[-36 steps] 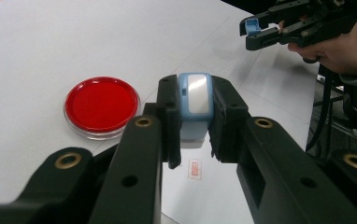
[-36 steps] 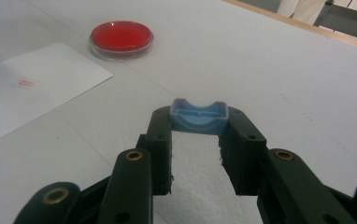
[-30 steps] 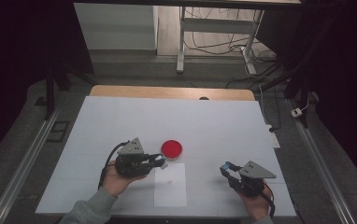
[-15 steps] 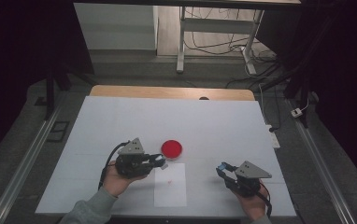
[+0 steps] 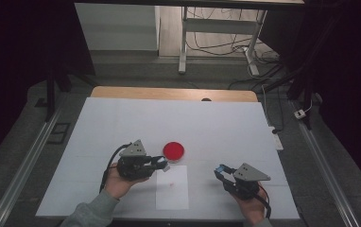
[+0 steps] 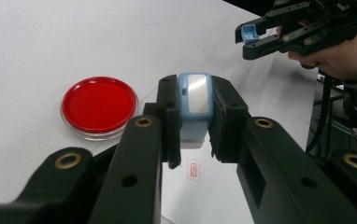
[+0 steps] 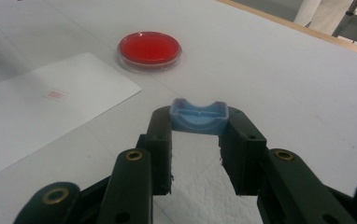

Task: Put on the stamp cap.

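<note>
Two grippers are each pinching one half of a small blue stamp, so the work in hand looks like capping or uncapping it over the paper.

Farthest left in the high view, the left gripper (image 5: pixel 161 162) hangs low over the white table (image 5: pixel 216 127), its jaws clamped on the stamp body (image 6: pixel 195 109), a pale blue block with a shiny white face panel. It sits at the top edge of the white paper sheet (image 5: pixel 171 187), just beside the red ink dish (image 5: pixel 174 150), apart from it. A faint reddish mark (image 6: pixel 194 169) already lies on the sheet below the jaws.

Well apart to the right, the right gripper (image 5: pixel 222 171) is closed on the blue cap (image 7: pixel 198 115), a shallow tray-like piece with its hollow side up. Whether it lifts clear of the table I cannot tell for sure from the high view.

If the halves are to meet, the good way is to hold the body still and level, bring the cap across slowly, turn its hollow toward the body's end, and line up the long sides before pressing. Keep both grips firm; a slack pinch would let the cap twist. Stay clear of the dish while crossing.
</note>
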`<state>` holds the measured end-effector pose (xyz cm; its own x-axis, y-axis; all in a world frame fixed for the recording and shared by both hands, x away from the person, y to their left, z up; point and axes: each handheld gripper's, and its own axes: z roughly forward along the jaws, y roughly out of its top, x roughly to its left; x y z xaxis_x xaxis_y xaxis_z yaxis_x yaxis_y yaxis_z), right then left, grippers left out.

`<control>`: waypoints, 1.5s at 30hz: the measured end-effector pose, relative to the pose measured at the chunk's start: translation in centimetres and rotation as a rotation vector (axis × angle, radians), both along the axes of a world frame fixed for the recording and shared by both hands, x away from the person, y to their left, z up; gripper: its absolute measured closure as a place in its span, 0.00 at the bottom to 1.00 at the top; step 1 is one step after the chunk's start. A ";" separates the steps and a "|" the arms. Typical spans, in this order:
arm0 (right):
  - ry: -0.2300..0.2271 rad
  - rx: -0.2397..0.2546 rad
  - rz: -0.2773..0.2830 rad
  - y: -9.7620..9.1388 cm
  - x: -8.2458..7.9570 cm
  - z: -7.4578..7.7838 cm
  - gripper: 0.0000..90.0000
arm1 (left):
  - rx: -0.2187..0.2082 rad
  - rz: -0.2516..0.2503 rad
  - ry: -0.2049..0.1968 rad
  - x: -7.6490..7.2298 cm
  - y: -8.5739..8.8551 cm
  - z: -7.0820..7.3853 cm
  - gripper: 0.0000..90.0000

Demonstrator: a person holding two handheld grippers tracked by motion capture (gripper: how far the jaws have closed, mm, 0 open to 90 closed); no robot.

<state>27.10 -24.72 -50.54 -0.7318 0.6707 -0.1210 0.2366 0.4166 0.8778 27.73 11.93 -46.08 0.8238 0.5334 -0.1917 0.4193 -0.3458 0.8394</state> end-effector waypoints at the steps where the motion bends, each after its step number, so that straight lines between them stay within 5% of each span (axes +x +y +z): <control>1: -0.002 -0.001 0.003 0.2 0.0 0.0 0.72 | 0.000 0.001 0.000 0.0 0.0 0.0 0.84; 45: 0.000 -0.005 0.092 4.7 -0.2 -0.7 0.72 | -0.006 0.001 0.005 0.2 -0.3 -0.1 0.84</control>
<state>26.93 -20.07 -51.25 -0.7905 0.5998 -0.1241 0.1973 0.4412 0.8754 27.88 11.60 -46.16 0.8222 0.5333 -0.1989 0.4238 -0.3403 0.8394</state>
